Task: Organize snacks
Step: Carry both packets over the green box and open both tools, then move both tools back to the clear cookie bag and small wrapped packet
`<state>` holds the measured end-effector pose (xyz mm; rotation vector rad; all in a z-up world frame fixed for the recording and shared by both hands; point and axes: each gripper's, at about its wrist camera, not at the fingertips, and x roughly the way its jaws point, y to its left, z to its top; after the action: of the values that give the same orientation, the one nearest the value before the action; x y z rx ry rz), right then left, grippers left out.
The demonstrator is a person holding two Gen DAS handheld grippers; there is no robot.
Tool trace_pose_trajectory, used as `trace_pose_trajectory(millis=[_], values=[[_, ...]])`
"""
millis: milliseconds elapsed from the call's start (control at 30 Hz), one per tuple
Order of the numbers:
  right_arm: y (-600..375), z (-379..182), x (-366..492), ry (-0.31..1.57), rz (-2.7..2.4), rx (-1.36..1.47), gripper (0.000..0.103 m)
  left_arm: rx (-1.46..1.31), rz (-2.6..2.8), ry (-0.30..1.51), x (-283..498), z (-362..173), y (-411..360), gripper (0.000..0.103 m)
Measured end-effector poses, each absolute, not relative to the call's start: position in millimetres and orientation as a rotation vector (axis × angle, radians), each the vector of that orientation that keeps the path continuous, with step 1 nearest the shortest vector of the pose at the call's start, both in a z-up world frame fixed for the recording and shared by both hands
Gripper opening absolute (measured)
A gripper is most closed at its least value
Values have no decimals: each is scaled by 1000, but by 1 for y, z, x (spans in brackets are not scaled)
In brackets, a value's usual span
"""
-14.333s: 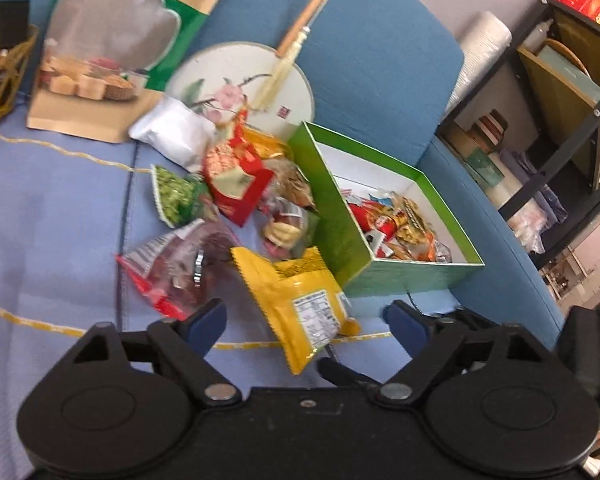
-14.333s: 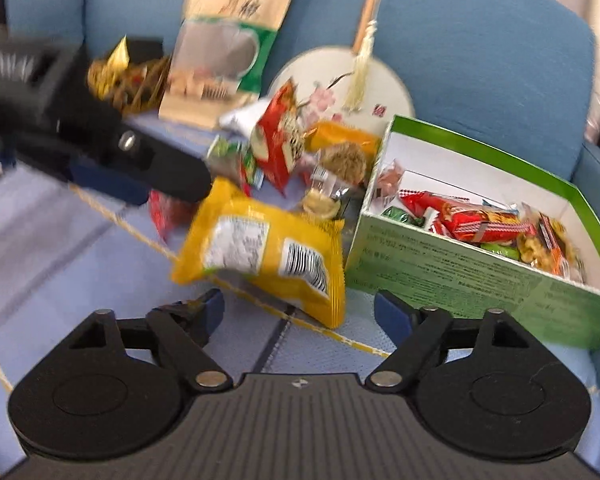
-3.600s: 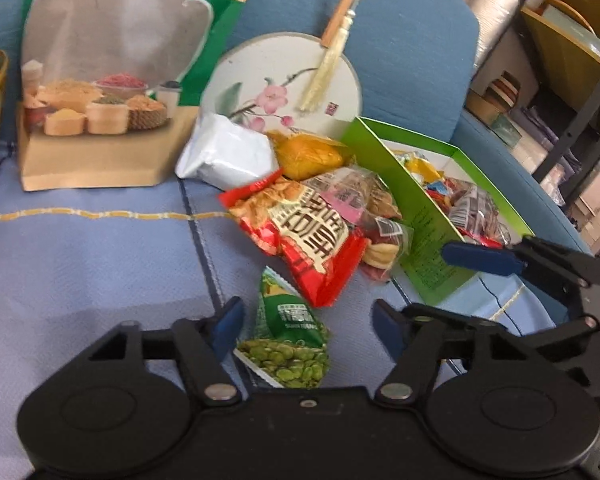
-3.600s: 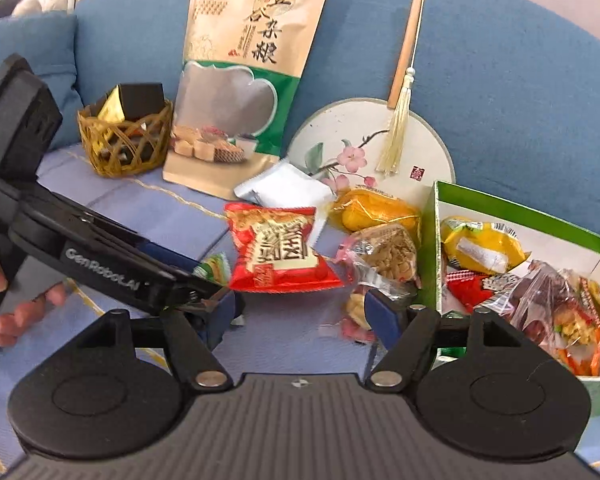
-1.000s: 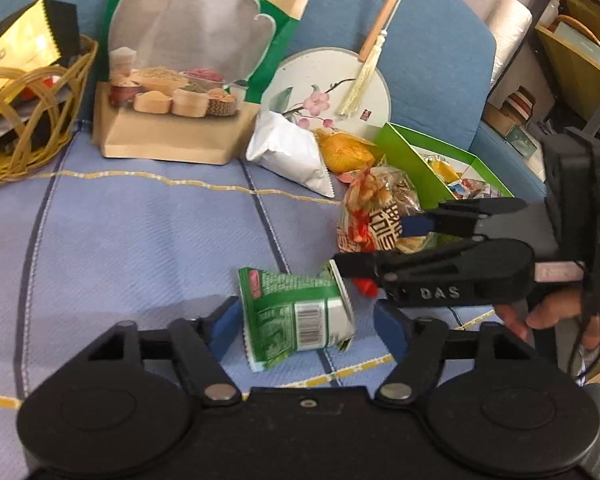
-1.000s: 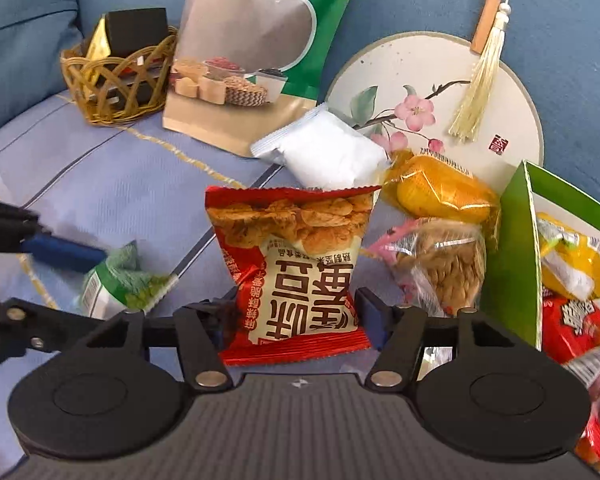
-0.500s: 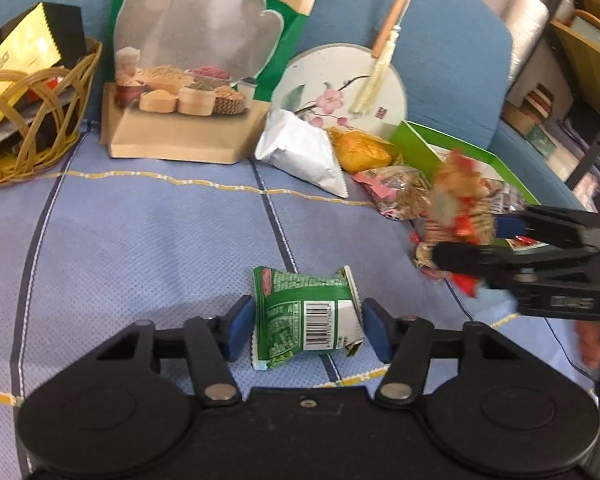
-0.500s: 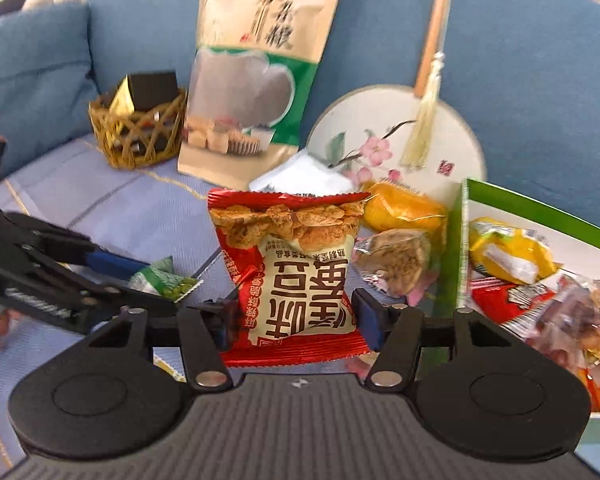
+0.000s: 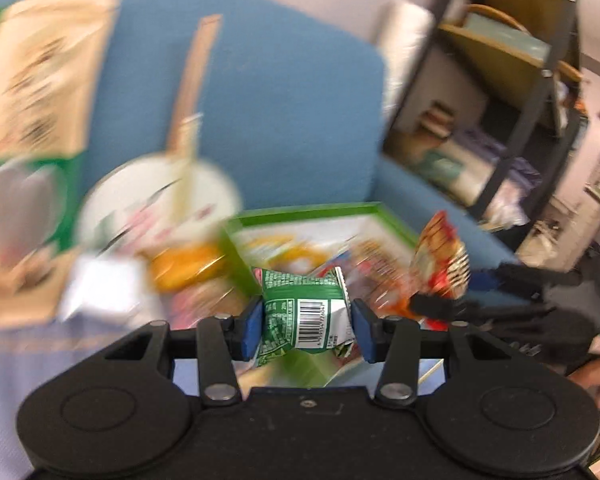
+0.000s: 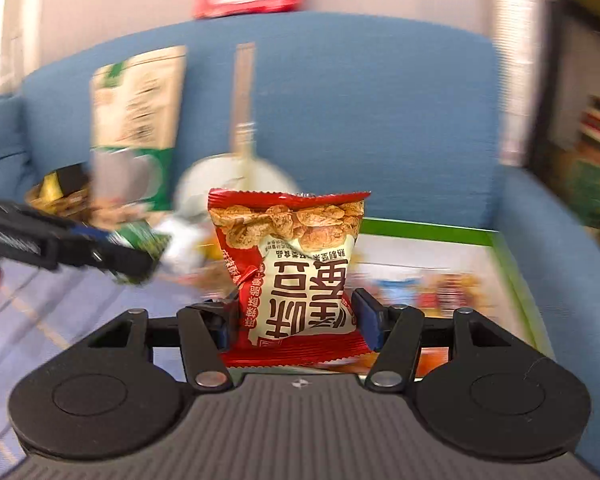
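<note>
Left hand-held gripper (image 9: 305, 326), jaws just closing, pinches the green packet (image 9: 304, 312); right hand-held gripper (image 10: 294, 326) clamps the red packet (image 10: 290, 272); both near the green box (image 10: 512, 264); risk: collision, slipping packets.

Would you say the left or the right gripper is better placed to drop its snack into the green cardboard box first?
Probably right: the right gripper, clamping the red snack packet, has the green cardboard box just beyond it.

Red snack pack (image 10: 296, 272) between fingers is showing upside-down Chinese print; green pack (image 9: 306, 312) is showing only a barcode.
</note>
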<state>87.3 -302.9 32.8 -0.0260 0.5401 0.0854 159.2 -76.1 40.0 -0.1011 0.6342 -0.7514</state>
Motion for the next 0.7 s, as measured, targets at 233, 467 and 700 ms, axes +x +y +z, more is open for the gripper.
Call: trace_pose_trajectory(millis=[233,467,700], values=[[-354,19,106,542,-67,-6,94,-79,-768,670,193,31,-157,45],[-360,-19,140,583,-93,-19,93,-72,-741,717,216,7,-185,103],[-359,-17,132,571,-141,-31,103,-116,-673,686,211,8,-164,103]])
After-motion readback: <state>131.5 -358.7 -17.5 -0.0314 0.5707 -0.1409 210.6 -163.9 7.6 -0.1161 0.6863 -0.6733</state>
